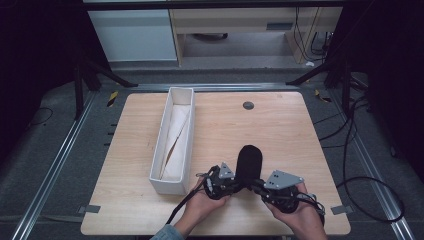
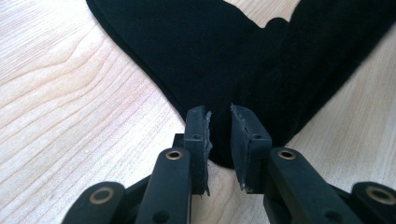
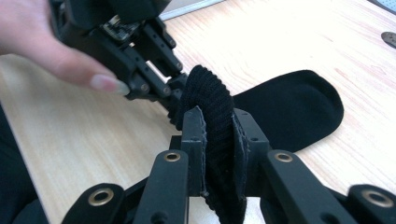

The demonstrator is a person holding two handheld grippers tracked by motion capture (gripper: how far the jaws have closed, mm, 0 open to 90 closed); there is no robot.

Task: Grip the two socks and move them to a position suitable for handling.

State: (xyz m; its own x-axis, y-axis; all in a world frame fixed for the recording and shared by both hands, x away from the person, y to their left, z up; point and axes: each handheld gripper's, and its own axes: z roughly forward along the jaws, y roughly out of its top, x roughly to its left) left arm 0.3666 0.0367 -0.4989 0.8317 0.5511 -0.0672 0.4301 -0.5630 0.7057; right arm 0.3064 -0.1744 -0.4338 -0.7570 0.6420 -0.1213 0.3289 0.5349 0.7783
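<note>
Wooden table (image 1: 280, 130) bears a long white box (image 1: 173, 186) and, right of it, a black sock (image 1: 248, 162). Left gripper (image 2: 219, 122) and right gripper (image 3: 218, 133) both pinch its cuff; boxing seemingly remains.

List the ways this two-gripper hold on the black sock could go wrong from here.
1. The left gripper pinches only a thin edge of the black sock; a pull may slip it free.
2. The right gripper clamps the bunched ribbed cuff, and both grippers meet at that end, so they could bump each other.
3. The toe lies on the table apart from the white box; if lifted across, the hanging toe might catch the box wall.
</note>
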